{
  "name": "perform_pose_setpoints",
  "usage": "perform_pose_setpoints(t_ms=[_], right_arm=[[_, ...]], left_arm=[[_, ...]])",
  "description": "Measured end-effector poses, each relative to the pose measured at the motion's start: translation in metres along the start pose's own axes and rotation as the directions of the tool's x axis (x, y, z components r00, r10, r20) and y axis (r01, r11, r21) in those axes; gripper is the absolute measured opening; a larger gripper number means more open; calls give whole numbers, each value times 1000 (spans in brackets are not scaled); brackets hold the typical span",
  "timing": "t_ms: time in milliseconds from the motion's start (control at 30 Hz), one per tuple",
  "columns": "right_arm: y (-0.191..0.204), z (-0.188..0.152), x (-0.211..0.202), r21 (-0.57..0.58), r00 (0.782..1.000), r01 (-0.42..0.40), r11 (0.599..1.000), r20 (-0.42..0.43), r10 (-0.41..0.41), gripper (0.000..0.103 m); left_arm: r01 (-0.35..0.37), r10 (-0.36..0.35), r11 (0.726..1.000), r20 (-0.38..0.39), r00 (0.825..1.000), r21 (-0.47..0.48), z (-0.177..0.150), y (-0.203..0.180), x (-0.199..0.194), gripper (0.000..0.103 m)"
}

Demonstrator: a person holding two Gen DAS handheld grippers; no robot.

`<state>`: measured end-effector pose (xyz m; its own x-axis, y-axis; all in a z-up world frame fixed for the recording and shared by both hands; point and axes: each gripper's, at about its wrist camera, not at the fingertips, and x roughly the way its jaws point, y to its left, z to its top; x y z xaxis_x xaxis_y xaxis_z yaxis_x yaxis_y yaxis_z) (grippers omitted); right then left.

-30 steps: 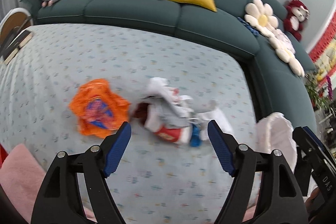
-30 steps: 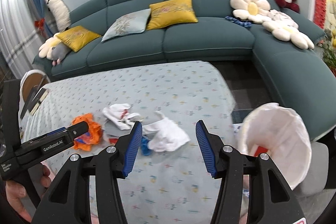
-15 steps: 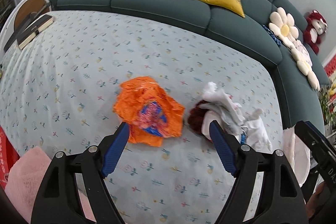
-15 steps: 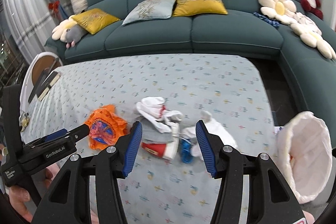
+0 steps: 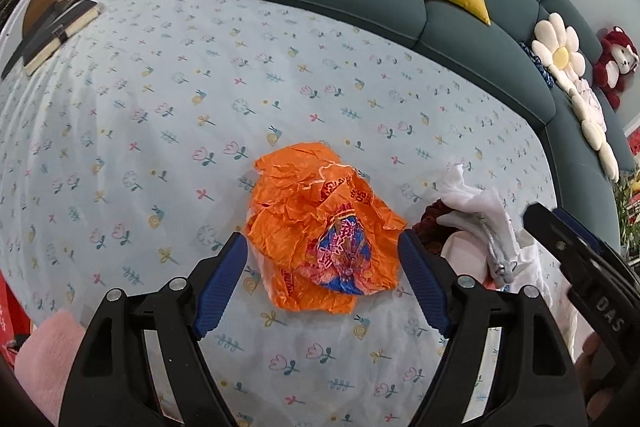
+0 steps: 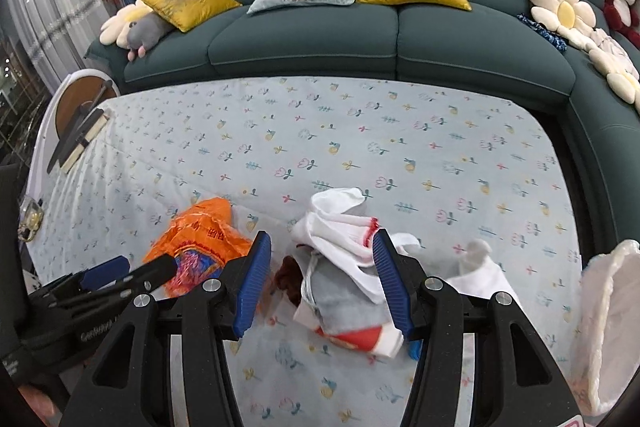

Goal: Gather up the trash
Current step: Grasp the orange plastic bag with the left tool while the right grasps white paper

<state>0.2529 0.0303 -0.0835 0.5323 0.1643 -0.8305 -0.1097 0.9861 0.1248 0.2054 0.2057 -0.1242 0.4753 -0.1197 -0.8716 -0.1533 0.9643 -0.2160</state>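
A crumpled orange plastic bag (image 5: pixel 320 227) lies on the flowered tablecloth (image 5: pixel 200 87). My left gripper (image 5: pixel 322 281) is open, its blue pads on either side of the bag's near part. The bag also shows in the right wrist view (image 6: pixel 200 241). My right gripper (image 6: pixel 320 283) is open over a heap of white, grey and red wrappers (image 6: pixel 344 267), which also shows in the left wrist view (image 5: pixel 480 223). A white-lined trash bin (image 6: pixel 608 323) stands at the right.
A dark green sofa (image 6: pixel 320 39) with cushions and plush toys curves round the far and right sides of the table. A book (image 5: pixel 60 31) lies at the table's far left corner. A pink cloth (image 5: pixel 44 351) is at the near left.
Both grippers have swung left and lower. The left one moved from the wrapper heap to straddle the orange bag. The right one moved from the white wrapper to over the heap.
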Motion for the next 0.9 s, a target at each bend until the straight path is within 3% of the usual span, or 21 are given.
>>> perform_pose_setpoints(t_ms=[200, 267, 333, 433, 600, 900], right_arm=[[-1, 3, 29, -3, 998, 33, 999, -45, -33, 50], [0, 2, 35, -11, 997, 41, 999, -57, -41, 44], [1, 0, 42, -23, 996, 40, 999, -79, -42, 26], [3, -3, 43, -46, 995, 42, 998, -87, -46, 10], [4, 1, 25, -53, 998, 33, 998, -49, -36, 7], [-12, 22, -48, -22, 995, 6, 1000, 99, -4, 7]], left_arm=[[18, -17, 1000, -46, 999, 21, 2, -3, 19, 51], [23, -22, 999, -58, 998, 30, 2, -3, 24, 32], [36, -33, 999, -76, 997, 34, 2, -3, 28, 13], [43, -41, 999, -61, 997, 31, 1, -3, 25, 9], [51, -51, 998, -18, 999, 39, 4, -6, 7, 7], [97, -99, 995, 77, 992, 37, 14, -28, -47, 6]])
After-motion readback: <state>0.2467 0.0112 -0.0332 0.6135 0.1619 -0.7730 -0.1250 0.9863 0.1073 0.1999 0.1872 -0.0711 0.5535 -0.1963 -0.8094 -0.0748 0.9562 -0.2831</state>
